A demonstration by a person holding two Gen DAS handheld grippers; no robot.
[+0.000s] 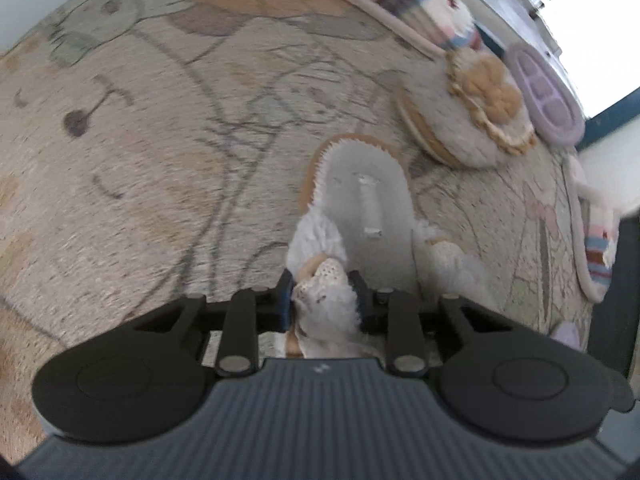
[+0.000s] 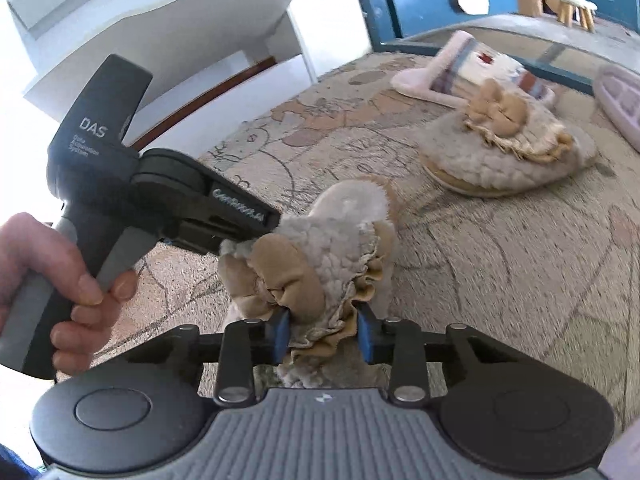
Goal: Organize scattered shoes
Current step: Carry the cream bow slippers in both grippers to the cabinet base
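Observation:
A fluffy beige slipper with a tan bow (image 2: 320, 256) is held just above the patterned rug by both grippers. My left gripper (image 1: 324, 300) is shut on its fleecy side edge, and the slipper's insole (image 1: 366, 196) faces this camera. My right gripper (image 2: 324, 334) is shut on the frilled bow at its toe. The left gripper's body (image 2: 168, 196) reaches in from the left in the right wrist view. The matching beige slipper (image 1: 468, 116) lies on the rug further off; it also shows in the right wrist view (image 2: 508, 152).
A striped pink slipper (image 1: 404, 4) lies beyond the beige one, its mate (image 1: 596, 248) at the right rug edge. A purple slipper (image 1: 544, 92) lies sole up near the blue door frame (image 2: 380, 4). White shelving (image 2: 160, 20) stands at the left.

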